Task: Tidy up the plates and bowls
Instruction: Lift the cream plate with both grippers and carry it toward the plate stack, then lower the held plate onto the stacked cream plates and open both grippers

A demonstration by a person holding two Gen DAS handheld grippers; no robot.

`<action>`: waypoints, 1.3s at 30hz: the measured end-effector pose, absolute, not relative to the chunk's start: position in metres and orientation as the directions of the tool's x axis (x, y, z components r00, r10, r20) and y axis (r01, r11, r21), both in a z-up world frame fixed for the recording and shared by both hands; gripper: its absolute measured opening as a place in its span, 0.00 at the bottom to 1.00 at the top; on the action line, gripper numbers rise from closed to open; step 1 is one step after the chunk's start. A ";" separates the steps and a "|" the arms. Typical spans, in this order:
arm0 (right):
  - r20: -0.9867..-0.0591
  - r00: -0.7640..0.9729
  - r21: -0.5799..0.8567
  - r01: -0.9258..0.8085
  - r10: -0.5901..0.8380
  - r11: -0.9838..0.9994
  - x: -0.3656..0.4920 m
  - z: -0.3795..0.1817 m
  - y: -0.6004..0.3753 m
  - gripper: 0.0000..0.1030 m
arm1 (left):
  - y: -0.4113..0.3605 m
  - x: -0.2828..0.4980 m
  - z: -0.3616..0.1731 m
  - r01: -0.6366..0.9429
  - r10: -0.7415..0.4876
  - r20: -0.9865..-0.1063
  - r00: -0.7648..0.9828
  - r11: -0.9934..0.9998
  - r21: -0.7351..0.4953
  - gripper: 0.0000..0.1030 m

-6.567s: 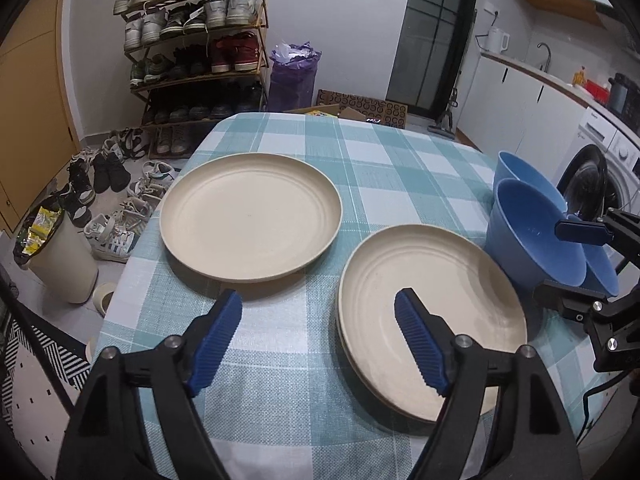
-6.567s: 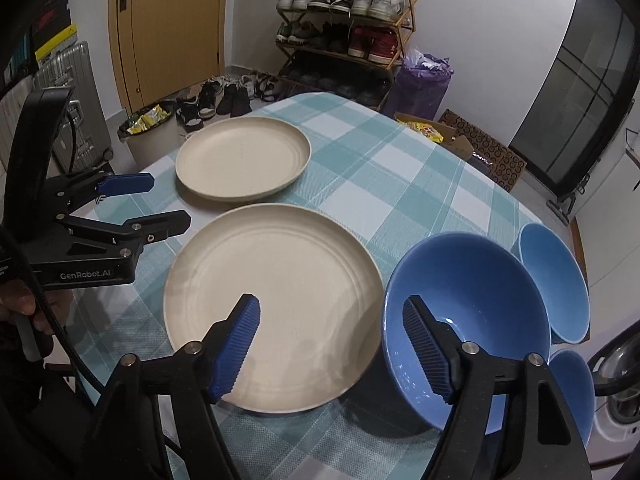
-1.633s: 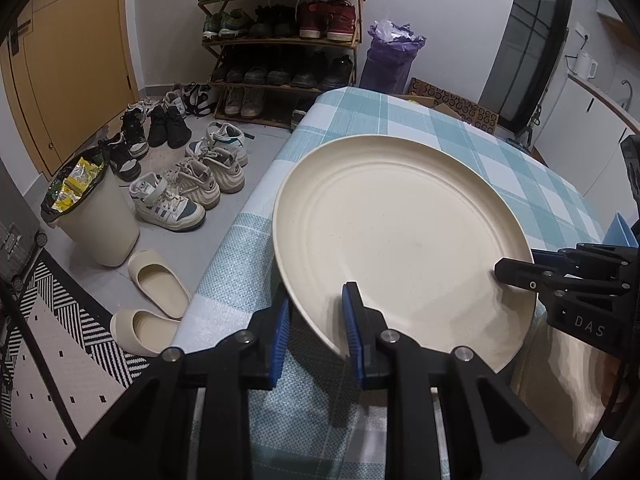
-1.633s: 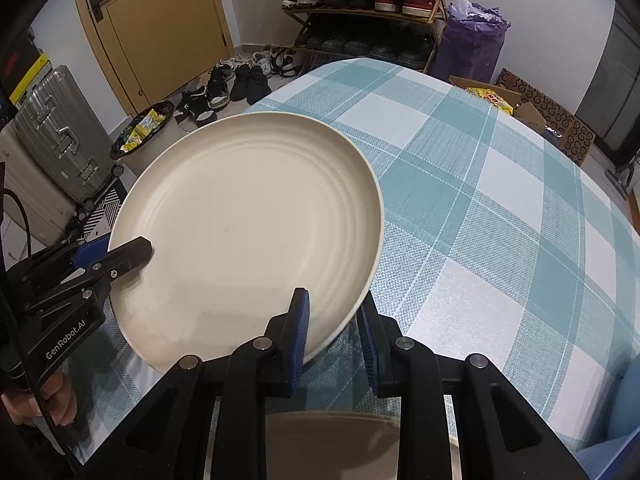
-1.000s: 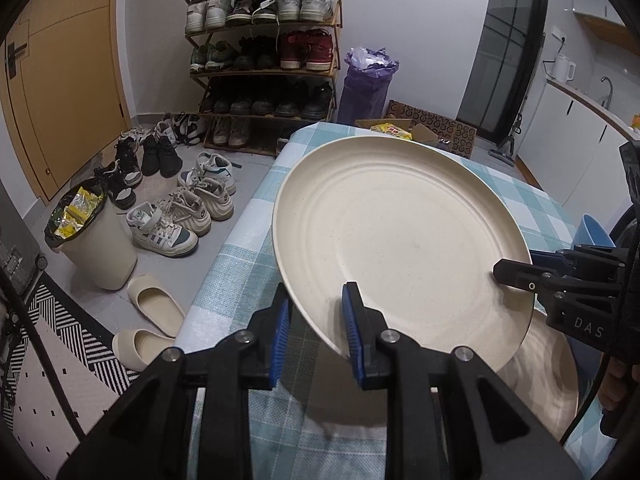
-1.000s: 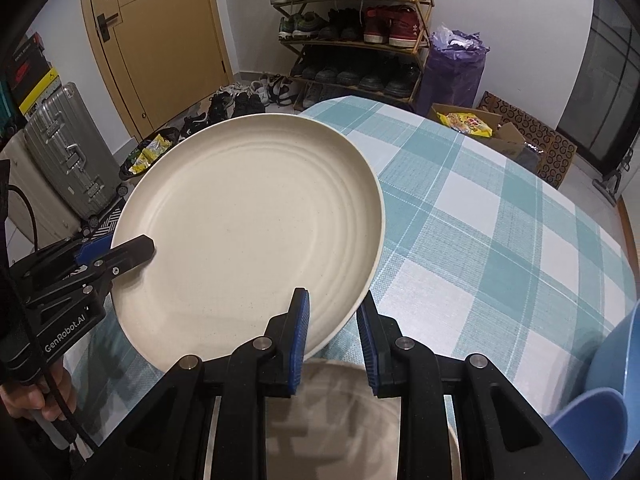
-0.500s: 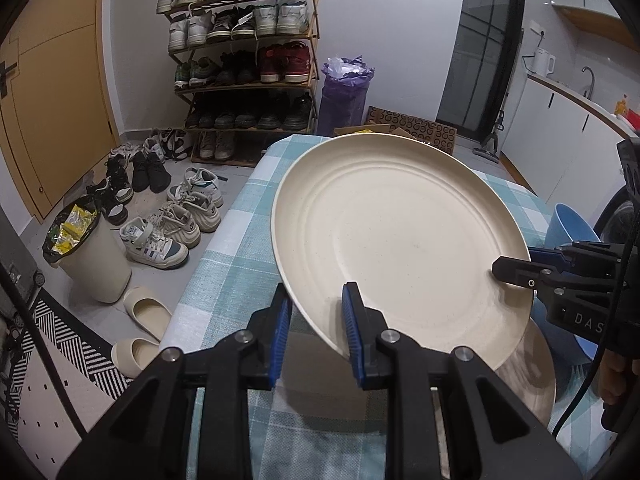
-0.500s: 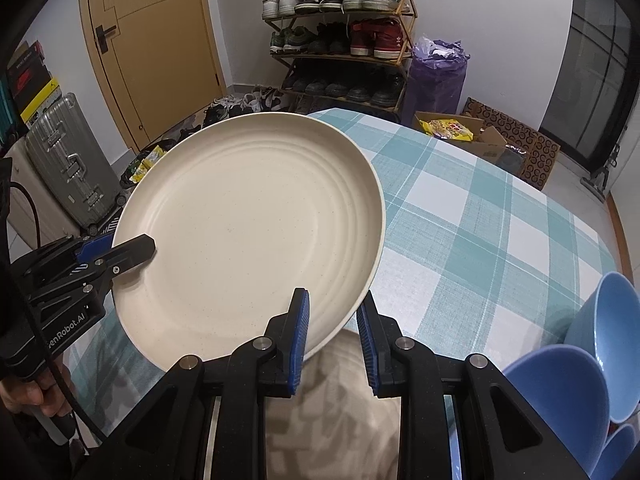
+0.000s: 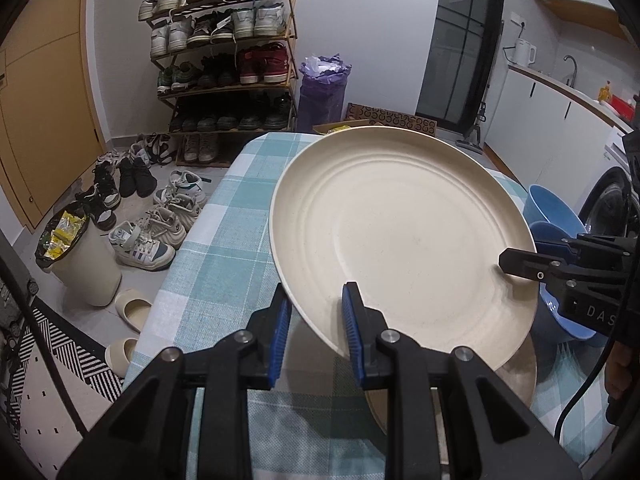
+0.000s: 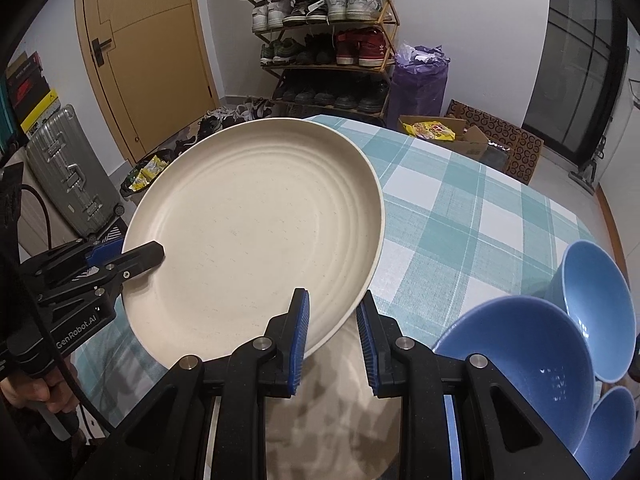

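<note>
1. The cream plate (image 9: 400, 240), clamped by both tongs, fills mid-frame and blocks passage across it.
2. A second plate (image 9: 516, 376) lies on the table (image 9: 224, 248) directly beneath it, lower centre.
3. The blue bowls (image 10: 520, 364) crowd the lower right of the right wrist view.
4. Bare checked cloth lies open at centre left in the left view and upper right in the right view.

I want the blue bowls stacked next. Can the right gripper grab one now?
Probably not yet: the right gripper is shut on the cream plate, though the blue bowls sit close beside it.
</note>
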State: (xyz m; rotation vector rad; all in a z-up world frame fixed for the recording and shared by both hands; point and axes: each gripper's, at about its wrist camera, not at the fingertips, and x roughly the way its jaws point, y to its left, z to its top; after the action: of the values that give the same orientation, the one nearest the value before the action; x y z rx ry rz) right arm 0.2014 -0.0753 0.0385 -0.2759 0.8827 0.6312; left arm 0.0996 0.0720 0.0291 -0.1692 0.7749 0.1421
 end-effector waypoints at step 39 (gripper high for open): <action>-0.829 0.455 0.028 -0.547 0.325 0.837 0.146 -0.001 -0.124 0.24 | 0.021 0.073 0.005 -0.087 0.030 -0.739 0.673 0.996 -0.038 0.23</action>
State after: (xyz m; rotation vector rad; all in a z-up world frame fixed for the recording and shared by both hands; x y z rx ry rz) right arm 0.1463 -0.1238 -0.0007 -0.2579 0.9578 0.5449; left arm 0.0728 0.0209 0.0047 -0.0719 0.8298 0.0660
